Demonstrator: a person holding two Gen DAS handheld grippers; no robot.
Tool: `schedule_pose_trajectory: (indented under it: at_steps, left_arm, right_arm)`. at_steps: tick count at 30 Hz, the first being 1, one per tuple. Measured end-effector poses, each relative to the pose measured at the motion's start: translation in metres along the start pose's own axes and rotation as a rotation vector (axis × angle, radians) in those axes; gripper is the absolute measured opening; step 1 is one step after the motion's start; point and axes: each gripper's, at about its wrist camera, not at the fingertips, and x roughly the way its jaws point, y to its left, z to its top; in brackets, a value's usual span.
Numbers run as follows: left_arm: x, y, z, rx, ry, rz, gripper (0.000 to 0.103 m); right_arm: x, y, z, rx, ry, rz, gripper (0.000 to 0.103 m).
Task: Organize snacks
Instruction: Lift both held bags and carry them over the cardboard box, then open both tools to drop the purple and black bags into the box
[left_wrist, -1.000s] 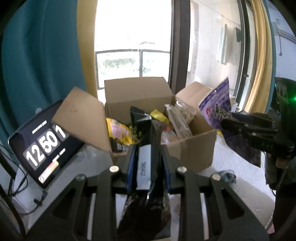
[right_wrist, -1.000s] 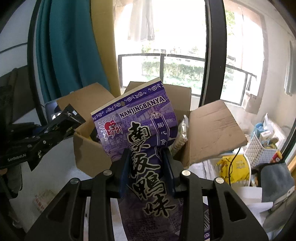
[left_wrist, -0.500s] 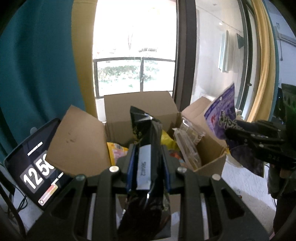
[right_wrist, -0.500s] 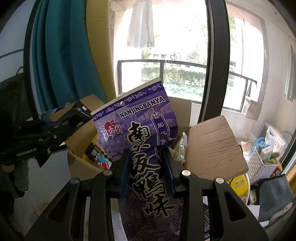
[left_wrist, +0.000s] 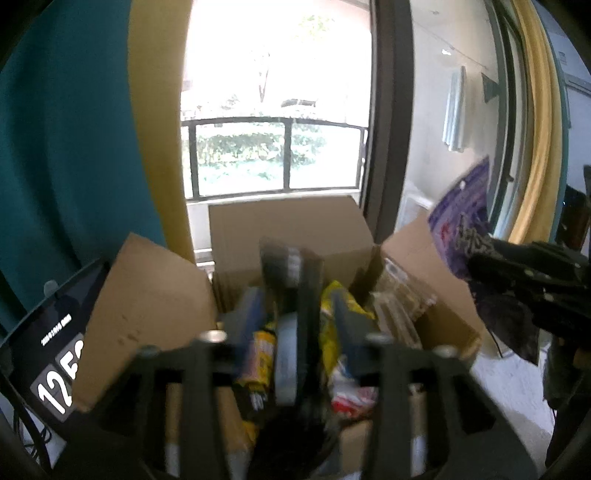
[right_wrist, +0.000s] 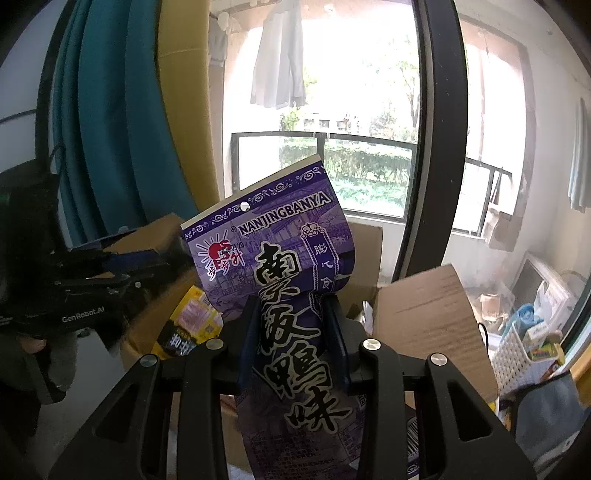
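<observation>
A: What did the right gripper (right_wrist: 293, 332) have?

B: A purple snack bag (right_wrist: 280, 258), clamped at its middle between narrow jaws. It stood upright and creased above the open cardboard box (right_wrist: 424, 314). White Latin letters across its top read "NANJINGBANYA", with large Chinese characters running down the front and a red-and-white sun logo at the left.

A: And the left gripper (left_wrist: 295, 332)?

B: Its jaws were opening. A black packet (left_wrist: 291, 280) with a pale label stood between them, over the box's inside; blur hid whether the pads touched it. I couldn't read that label.

A: What lay in the box?

B: Yellow packets (left_wrist: 332, 314) and a clear wrapper (left_wrist: 402, 306), all blurred.

A: How were the hands posed?

B: Both grippers tilted down toward the box. From the right camera, the left one came in from the left, marked "GenRobot.AI", a fingertip (right_wrist: 33, 343) showing under it.

A: Further back?

B: A tablet (left_wrist: 48, 354) showing "12", then teal curtains (left_wrist: 66, 147) and the window.
</observation>
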Motion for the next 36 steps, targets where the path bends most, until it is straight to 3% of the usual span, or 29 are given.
schedule_pose_trajectory:
  at_steps: [1,2,12,19,23,29,36]
  left_arm:
    - [0.001,0.003,0.002,-0.01,-0.009,-0.002,0.074]
    - [0.0,0.008,0.005,-0.027,-0.027,-0.006,0.076]
    - [-0.017,0.055,0.012,-0.144,-0.128,0.044,0.076]
    - [-0.027,0.076,0.022,-0.163,-0.16,0.071,0.076]
    - [-0.027,0.088,0.02,-0.181,-0.159,0.095,0.076]
    - [-0.027,0.1,0.018,-0.211,-0.158,0.124,0.076]
    - [-0.038,0.096,0.02,-0.213,-0.177,0.112,0.076]
  right_arm:
    - [0.001,0.002,0.003,0.0,-0.003,-0.002,0.037]
    - [0.002,0.003,0.004,0.0,-0.005,-0.003,0.037]
    - [0.039,0.019,0.015,-0.03,0.002,0.013,0.037]
    - [0.074,0.038,0.034,-0.044,-0.011,0.042,0.039]
    - [0.093,0.043,0.045,-0.03,-0.016,0.063,0.046]
    - [0.096,0.05,0.049,-0.047,-0.027,0.063,0.064]
    - [0.076,0.051,0.051,-0.074,-0.019,0.042,0.064]
